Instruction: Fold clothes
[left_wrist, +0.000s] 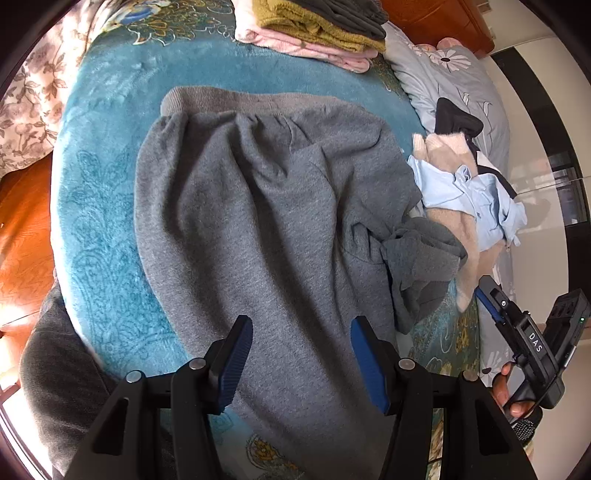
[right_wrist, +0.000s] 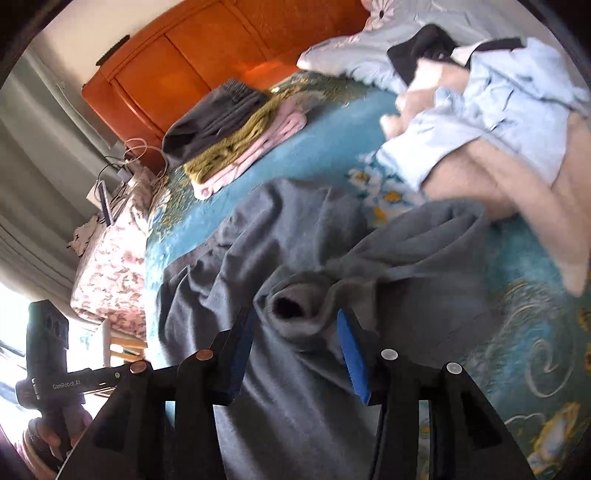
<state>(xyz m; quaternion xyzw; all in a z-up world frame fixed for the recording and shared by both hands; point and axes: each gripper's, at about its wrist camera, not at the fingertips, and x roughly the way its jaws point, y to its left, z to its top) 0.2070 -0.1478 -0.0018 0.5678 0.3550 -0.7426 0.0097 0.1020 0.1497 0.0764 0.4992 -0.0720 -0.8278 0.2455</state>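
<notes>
A grey sweatshirt (left_wrist: 258, 203) lies spread flat on the teal blanket (left_wrist: 99, 184), its ribbed hem at the far end. Its right sleeve (left_wrist: 417, 266) is bunched up at the side. My left gripper (left_wrist: 301, 325) hovers open above the near part of the sweatshirt, with nothing between its fingers. In the right wrist view the grey sweatshirt (right_wrist: 295, 398) fills the foreground and the sleeve's cuff (right_wrist: 288, 310) gapes just past the fingertips. My right gripper (right_wrist: 297, 317) is open over it, and its pads do not press on the cloth.
A folded stack (left_wrist: 317, 29) of dark, olive and pink clothes sits at the far end, by the wooden headboard (right_wrist: 207, 62). An unfolded heap with a light blue shirt (left_wrist: 469, 192) and beige fleece lies right of the sweatshirt. A floral pillow (right_wrist: 110, 266) lies on the left.
</notes>
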